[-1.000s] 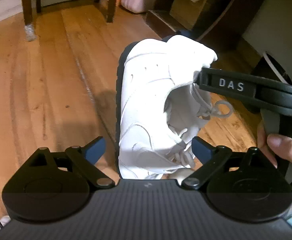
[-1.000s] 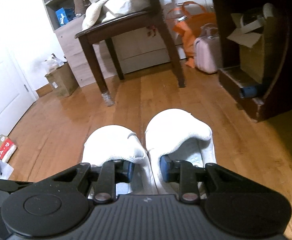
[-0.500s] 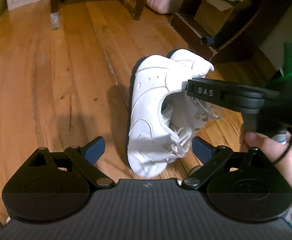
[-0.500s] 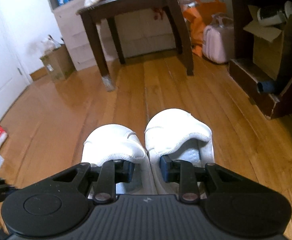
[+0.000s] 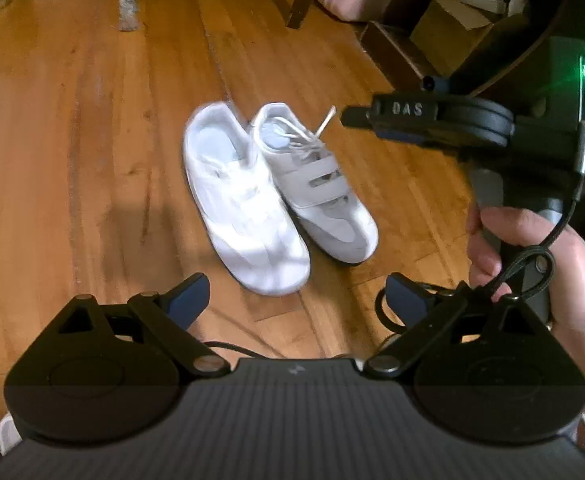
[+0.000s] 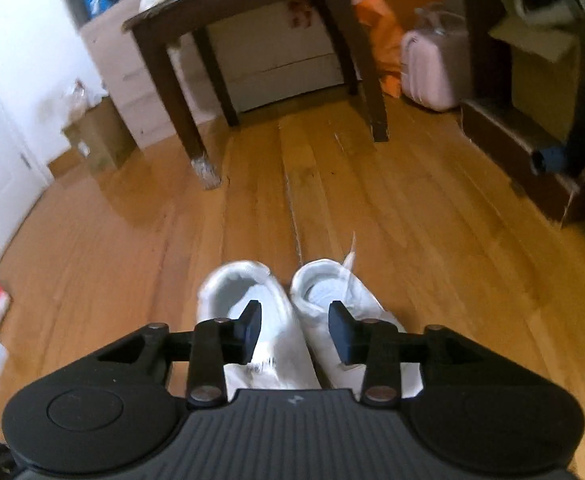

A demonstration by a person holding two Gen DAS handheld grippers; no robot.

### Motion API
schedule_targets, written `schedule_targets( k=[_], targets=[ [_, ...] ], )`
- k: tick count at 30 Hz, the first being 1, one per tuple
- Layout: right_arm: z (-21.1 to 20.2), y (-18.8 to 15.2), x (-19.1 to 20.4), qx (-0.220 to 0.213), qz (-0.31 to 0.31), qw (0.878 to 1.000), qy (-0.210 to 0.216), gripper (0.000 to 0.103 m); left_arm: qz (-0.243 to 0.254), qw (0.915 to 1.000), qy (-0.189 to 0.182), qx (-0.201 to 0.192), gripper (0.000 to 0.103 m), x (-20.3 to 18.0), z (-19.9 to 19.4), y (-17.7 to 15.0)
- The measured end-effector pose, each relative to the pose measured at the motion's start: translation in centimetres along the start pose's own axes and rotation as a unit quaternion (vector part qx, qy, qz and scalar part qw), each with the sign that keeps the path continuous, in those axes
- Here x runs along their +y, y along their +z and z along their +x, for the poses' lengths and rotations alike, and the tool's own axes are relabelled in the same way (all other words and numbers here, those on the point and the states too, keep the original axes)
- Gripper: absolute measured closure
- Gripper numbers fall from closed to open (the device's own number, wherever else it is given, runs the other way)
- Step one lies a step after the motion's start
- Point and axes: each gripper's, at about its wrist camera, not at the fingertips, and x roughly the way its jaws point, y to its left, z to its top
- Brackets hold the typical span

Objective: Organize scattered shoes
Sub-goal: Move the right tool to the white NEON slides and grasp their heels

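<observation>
Now your left gripper hangs above wood floor, jaws spread wide, nothing between them. Pair of white shoes sits side by side on floor, touching, soles down, toes toward you. Your right gripper hovers just over shoe collars, jaws parted, gripping nothing. Dark table stands farther back.

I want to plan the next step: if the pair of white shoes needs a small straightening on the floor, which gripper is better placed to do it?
Probably the right gripper. It hangs open directly over the heels of the white shoes, which stand side by side on the wooden floor. The left gripper is also open but sits farther back, off the toes.
</observation>
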Motion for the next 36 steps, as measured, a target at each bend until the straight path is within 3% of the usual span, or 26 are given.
schedule_targets(
  k=[14,16,18,20,22,24,26,28,29,36],
  targets=[
    [-1.7,-0.6,-4.9,0.037,0.055,0.998,0.003,0.062,0.012,0.9995,0.000,0.029,0.006,-1.5,2.3,0.1],
    [-2.2,-0.4,-5.3,0.052,0.070,0.996,-0.002,0.061,0.020,0.9989,-0.002,0.043,0.003,-1.2,2.1,-0.2],
    [-3.0,-0.3,-5.5,0.091,0.083,0.992,-0.038,0.057,0.037,0.9967,0.002,0.072,0.003,-1.1,2.0,-0.9],
    [-4.1,-0.6,-5.6,0.139,0.097,0.982,-0.078,0.055,0.054,0.9913,0.009,0.120,0.003,-0.8,2.3,-2.2],
    [-4.6,-1.5,-5.7,0.167,0.095,0.978,-0.084,0.050,0.066,0.9849,0.014,0.159,0.002,-0.5,2.5,-3.6],
    [-4.8,-3.3,-6.0,0.206,0.084,0.971,-0.086,0.033,0.080,0.9748,0.016,0.208,0.002,-0.5,2.9,-5.7],
    [-4.9,-5.1,-6.4,0.246,0.073,0.962,-0.089,0.025,0.088,0.9637,0.014,0.252,0.002,-0.6,3.1,-7.9],
    [-5.1,-6.9,-6.7,0.284,0.062,0.952,-0.092,0.025,0.094,0.9526,0.013,0.289,0.002,-1.5,2.9,-10.1],
    [-5.1,-7.7,-6.9,0.304,0.056,0.947,-0.093,0.025,0.096,0.9491,0.012,0.300,0.002,-1.9,2.7,-10.7],
    [-5.7,-14.0,-8.1,0.434,0.016,0.895,-0.101,0.025,0.122,0.9468,-0.016,0.297,0.002,-6.1,0.3,-12.2]
  ],
)
